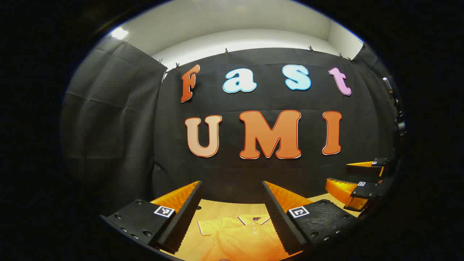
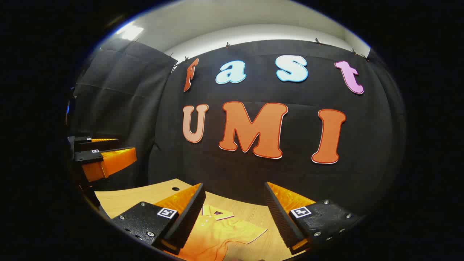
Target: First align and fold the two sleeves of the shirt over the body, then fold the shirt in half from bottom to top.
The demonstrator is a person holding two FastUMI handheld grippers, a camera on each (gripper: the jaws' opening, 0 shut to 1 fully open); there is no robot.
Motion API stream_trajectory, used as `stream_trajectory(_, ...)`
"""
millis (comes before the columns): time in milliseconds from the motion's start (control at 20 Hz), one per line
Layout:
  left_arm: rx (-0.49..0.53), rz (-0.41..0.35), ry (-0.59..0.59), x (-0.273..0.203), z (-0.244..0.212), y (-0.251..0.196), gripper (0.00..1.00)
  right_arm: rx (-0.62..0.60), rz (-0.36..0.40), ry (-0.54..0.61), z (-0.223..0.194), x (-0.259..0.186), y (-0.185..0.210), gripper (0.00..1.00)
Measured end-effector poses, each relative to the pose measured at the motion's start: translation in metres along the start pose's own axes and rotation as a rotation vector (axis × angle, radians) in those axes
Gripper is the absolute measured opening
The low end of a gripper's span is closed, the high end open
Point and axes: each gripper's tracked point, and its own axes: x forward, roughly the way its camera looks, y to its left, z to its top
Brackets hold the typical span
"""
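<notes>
A yellow polo shirt (image 1: 235, 235) lies flat on the wooden table (image 1: 217, 210), collar toward the back wall, one short sleeve (image 1: 208, 227) spread to the left. In the right gripper view the same shirt (image 2: 221, 232) shows its other sleeve (image 2: 250, 232) spread to the right. My left gripper (image 1: 232, 195) hangs open above the shirt, nothing between its fingers. My right gripper (image 2: 235, 197) is also open and held above the shirt. The right gripper (image 1: 357, 181) shows far right in the left gripper view, and the left gripper (image 2: 105, 152) shows far left in the right gripper view.
Black cloth walls close the booth at the back and on both sides. The table (image 2: 145, 195) has a small round hole (image 2: 175, 189) near its back edge, with bare wood around the shirt.
</notes>
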Motion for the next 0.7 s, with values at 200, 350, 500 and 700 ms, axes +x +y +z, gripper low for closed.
stream_trajectory(200, 0.018, -0.013, -0.021, 0.022, 0.005, 0.027, 0.98, 0.013, -0.066, -0.002, 0.006, 0.002, 0.008, 0.98)
stream_trajectory(350, 0.014, -0.061, -0.018, 0.033, 0.001, 0.03, 0.98, 0.031, -0.107, -0.006, 0.01, 0.004, 0.014, 1.0)
stream_trajectory(500, 0.004, -0.093, 0.003, 0.038, -0.007, 0.033, 0.98, 0.042, -0.148, 0.021, 0.006, 0.004, 0.012, 0.98)
stream_trajectory(700, 0.001, -0.102, -0.001, 0.042, -0.007, 0.04, 0.98, 0.025, -0.178, 0.03, 0.007, 0.004, 0.005, 0.98)
